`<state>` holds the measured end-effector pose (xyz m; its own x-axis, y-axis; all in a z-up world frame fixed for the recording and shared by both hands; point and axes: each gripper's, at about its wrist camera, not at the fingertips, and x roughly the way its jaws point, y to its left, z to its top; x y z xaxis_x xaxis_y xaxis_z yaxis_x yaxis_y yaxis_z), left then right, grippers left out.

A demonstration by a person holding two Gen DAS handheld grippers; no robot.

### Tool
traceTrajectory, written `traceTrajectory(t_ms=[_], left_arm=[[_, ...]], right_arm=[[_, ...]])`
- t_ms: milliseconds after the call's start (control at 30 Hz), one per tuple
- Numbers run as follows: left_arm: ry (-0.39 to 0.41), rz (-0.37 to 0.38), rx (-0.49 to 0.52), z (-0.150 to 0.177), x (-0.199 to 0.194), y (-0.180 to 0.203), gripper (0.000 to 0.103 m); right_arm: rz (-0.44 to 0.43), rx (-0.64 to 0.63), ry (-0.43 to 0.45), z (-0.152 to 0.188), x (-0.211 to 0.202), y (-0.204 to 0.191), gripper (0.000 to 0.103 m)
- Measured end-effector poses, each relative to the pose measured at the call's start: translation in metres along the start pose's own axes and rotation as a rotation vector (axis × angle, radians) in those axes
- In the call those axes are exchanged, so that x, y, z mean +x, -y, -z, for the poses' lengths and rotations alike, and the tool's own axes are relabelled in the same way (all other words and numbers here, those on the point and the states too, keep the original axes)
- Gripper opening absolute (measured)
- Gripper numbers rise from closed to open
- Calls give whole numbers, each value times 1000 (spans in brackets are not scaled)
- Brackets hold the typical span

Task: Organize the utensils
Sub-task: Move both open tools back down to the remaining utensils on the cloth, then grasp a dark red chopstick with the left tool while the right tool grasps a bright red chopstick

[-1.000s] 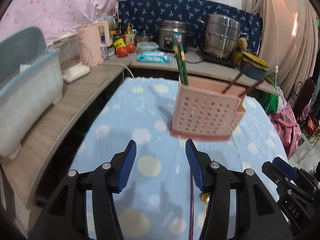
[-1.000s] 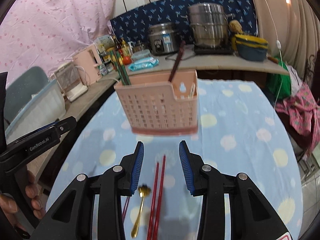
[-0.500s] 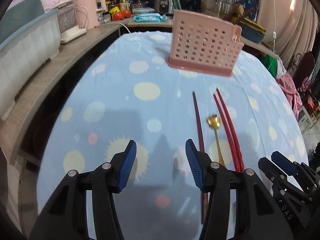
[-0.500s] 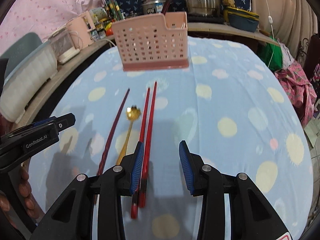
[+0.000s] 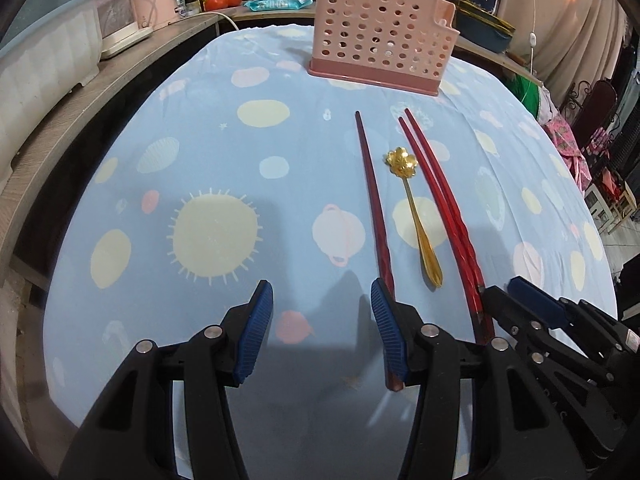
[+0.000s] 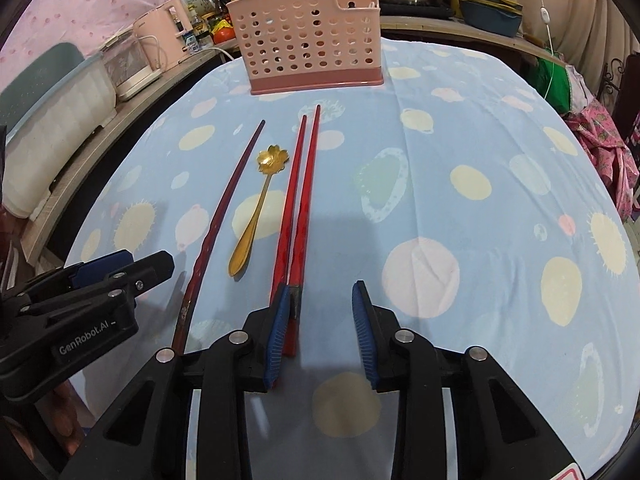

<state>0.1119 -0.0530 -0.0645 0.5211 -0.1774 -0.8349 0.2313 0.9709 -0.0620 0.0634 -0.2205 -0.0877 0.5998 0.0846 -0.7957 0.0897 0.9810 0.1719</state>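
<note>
Chopsticks: your right hand-held gripper, jaws apart, now reaches the red chopsticks.
Left hand-held gripper: yours has dropped lower, jaws apart, beside the dark chopstick.

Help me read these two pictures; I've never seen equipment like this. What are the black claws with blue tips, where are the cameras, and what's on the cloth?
Each claw is a hand-held two-finger gripper carrying its own fisheye camera that looks along its fingers. One view shows the left gripper, the other the right gripper. Both are open and hold nothing. On the blue spotted tablecloth lie a dark red chopstick, a gold spoon and a pair of bright red chopsticks. Behind them stands a pink perforated utensil holder.
</note>
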Motion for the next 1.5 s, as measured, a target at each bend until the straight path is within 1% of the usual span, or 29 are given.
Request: traceTrajectory(t_ms=[133,367,400,433,467,733,933,1133,1200,1267,1500], left_arm=[[-7,8,11,4,-1,4,49],[-18,25,37,11,-1,12,49],[-21,27,40,11,0,13,49],[-22,29,42,12,0,14,49],[-24,30,44,13,0,14,49],[-36,41,63,18,3,21,48],[-36,49,68,21,3,20,47],[-36,65,71,23,2,19,28],[-38,67,72,23,2,19,16],[-42,77,69,22,1,17,7],[-10,82,57,18,-13,12,7]], right_arm=[[-4,-19,1,1,0,-5,20],[-10,-23,-1,3,0,-7,18],[-11,-24,-3,3,0,-7,17],[-12,-25,-12,4,2,-8,12],[-11,-25,-17,5,4,-7,12],[-16,-13,-14,7,3,-2,7],[-17,-12,-13,8,3,-1,7],[-22,-7,-13,9,2,0,7],[-23,-6,-12,9,1,1,7],[-25,-2,-12,9,1,2,7],[-39,14,12,8,-12,6,7]])
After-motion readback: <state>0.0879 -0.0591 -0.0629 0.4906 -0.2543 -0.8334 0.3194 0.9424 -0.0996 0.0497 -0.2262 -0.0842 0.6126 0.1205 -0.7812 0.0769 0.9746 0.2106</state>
